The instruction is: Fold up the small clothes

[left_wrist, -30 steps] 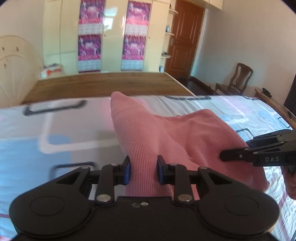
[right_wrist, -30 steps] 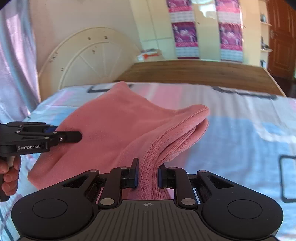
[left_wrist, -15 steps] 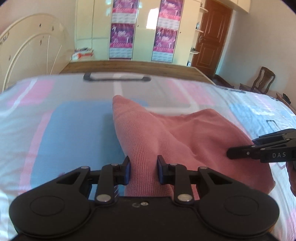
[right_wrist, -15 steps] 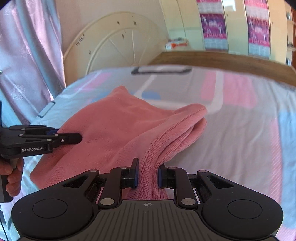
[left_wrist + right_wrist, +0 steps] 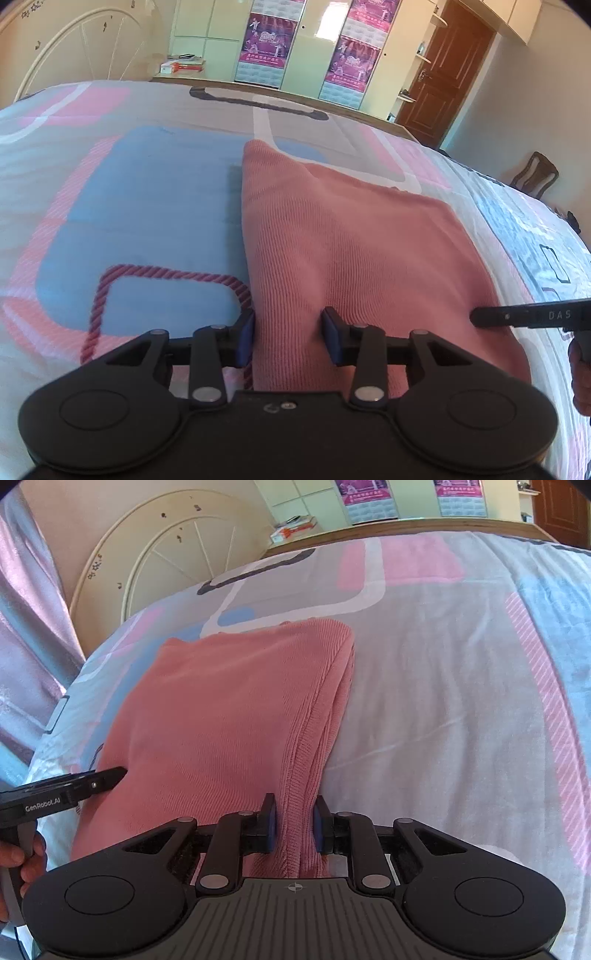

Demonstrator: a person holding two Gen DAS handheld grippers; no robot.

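garment (image 5: 351, 236) lowered onto bed (image 5: 147, 192) | left tool (image 5: 289, 341) just spread, straddling it | right tool (image 5: 292, 829) pinching hem

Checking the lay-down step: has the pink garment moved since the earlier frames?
Yes. The pink garment has come down onto the bedsheet, lying flatter; earlier it stood against the wooden footboard. Left jaws have just been opening.

**Setting: a home bedroom**

Wide bed under a patterned bedsheet (image 5: 155, 206) of pink, blue and grey blocks. Cream arched headboard (image 5: 173, 561) against the wall. Pale wardrobe doors (image 5: 306, 44) carrying purple calendar posters (image 5: 266, 48) (two, side by side). Brown panelled door (image 5: 454, 74), wooden chair (image 5: 535, 177) near it. Pink curtain (image 5: 26, 635) beside the bed.
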